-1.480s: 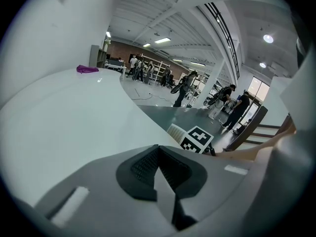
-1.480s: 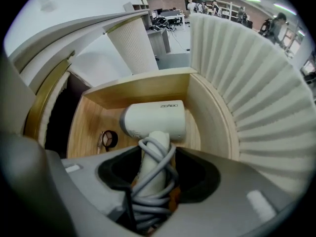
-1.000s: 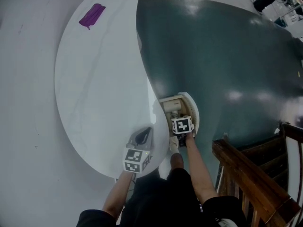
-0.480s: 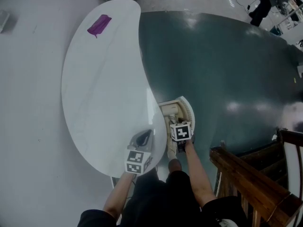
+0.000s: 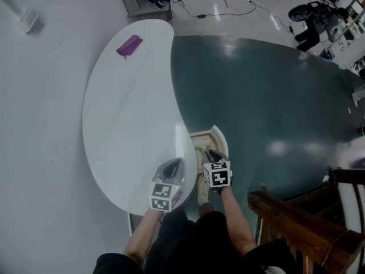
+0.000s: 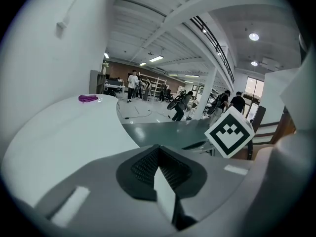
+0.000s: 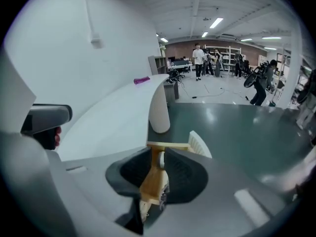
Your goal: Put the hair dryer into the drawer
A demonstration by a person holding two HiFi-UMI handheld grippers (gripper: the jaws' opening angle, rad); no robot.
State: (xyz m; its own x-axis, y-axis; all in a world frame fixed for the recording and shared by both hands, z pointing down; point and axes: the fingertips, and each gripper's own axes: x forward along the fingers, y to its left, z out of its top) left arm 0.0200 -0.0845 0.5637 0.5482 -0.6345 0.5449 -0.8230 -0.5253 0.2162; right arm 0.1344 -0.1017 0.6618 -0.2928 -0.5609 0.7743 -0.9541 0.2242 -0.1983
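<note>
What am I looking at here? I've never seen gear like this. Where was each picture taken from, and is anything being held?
There is no robot here: a person holds a two-jaw gripper in each hand. The head view comes from a camera on the person's head, looking steeply down. The left and right gripper views come from cameras riding on each gripper.

A white table has a small purple thing at its far end. Beside the table a drawer stands open with a cream thing inside, probably the hair dryer.

The left gripper hangs over the table's near end with its jaws together, holding nothing. The right gripper is above the drawer. Its jaws have just been closing and stand slightly apart, with nothing between them.
</note>
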